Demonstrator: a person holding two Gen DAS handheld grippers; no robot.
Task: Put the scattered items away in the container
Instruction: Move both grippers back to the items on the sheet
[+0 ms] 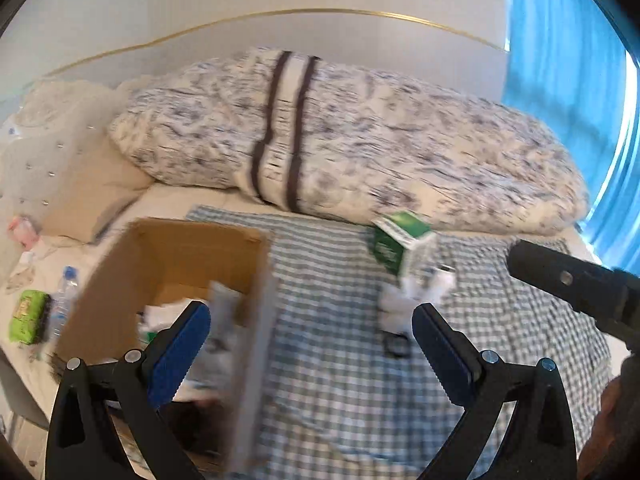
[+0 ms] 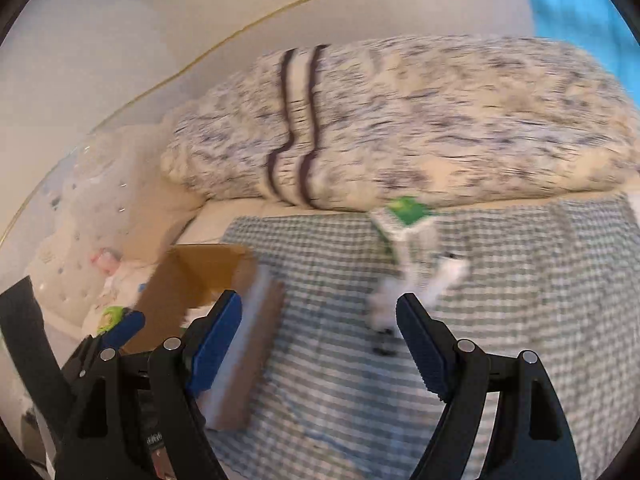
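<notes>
Left of frame, both views: open brown cardboard box (image 1: 168, 264) on the blue-and-white checked cloth (image 1: 340, 360), white crumpled items inside. Left gripper (image 1: 310, 330) jaws spread wide, empty, one finger over the box rim. Centre-right: green-and-white carton (image 1: 400, 250) upright on cloth, white crumpled item (image 1: 404, 300) just in front, small dark object below it. Right gripper (image 2: 318, 320) spread wide, empty. Both views motion-blurred

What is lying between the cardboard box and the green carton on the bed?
Only bare checked cloth lies between the cardboard box and the green carton. Both wrist views show it. The white items sit below the carton, not in that stretch.
</notes>
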